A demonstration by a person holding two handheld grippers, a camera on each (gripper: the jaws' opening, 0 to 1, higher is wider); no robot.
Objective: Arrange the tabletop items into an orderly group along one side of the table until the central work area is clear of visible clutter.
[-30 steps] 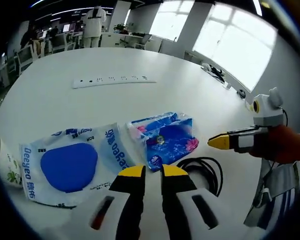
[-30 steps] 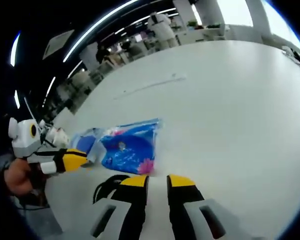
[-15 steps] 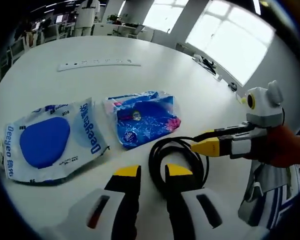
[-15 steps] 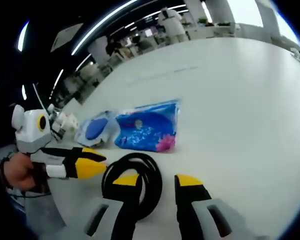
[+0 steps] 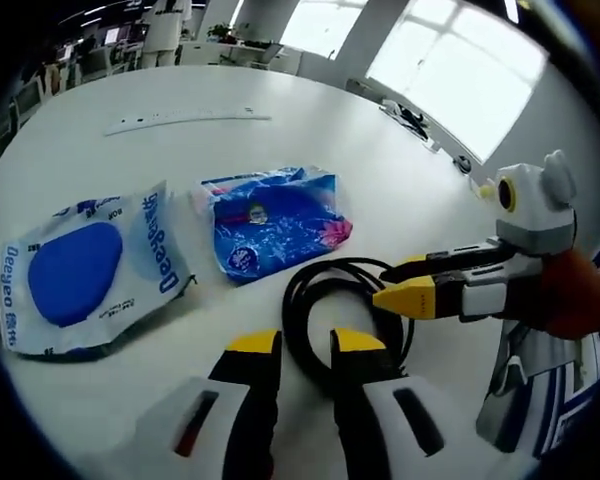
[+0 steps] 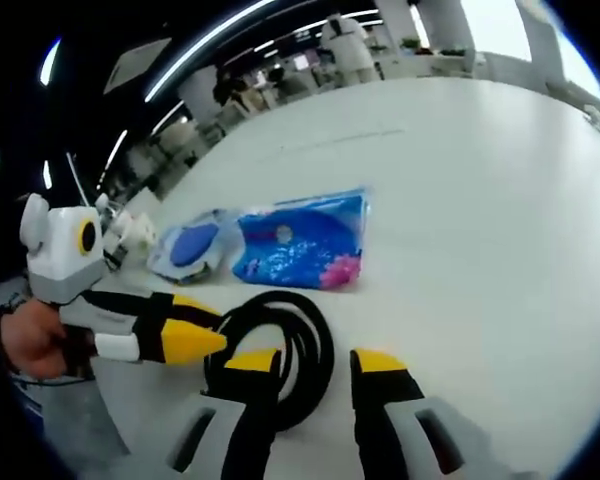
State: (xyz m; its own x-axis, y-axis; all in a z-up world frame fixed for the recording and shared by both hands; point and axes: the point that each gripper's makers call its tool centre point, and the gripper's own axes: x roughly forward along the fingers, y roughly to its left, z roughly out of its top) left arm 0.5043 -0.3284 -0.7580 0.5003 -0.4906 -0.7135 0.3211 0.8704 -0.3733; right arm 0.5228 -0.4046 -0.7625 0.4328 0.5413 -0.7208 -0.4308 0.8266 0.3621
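— Listing near to far, with risks. Item one: left hand-held gripper (image 5: 303, 343), jaws spread a little with nothing between them, tips over the near edge of the coiled black cable (image 5: 345, 310). Item two: right hand-held gripper (image 6: 316, 363), jaws likewise parted and empty, just above the same coil (image 6: 280, 345) from the other side.

— Both on one cable. Hazard?

— Likely. If each closes on a different loop and the hands pull apart, the coil may open up and trail across the table (image 5: 380, 180), adding clutter instead of removing it. Two sets of tips this close could also knock together.

— Next entry?

— Item three: blue floral packet (image 5: 275, 220), lying flat just beyond the coil, near enough that a dragged loop could catch its corner and shove it. Item four: white pouch with a blue oval (image 5: 85, 275), flat, beside the packet, corners almost touching. Both look thin and slippery; I judge a closing jaw may skate over the film rather than lift it.

— Farthest?

— Item five: white power strip (image 5: 185, 118), well apart from the rest, across the table. It lies farthest from the group, so reaching for it risks sweeping a sleeve through the nearer items.

— Grouping status?

— Cable, packet and pouch cluster near one edge; strip not yet brought over.
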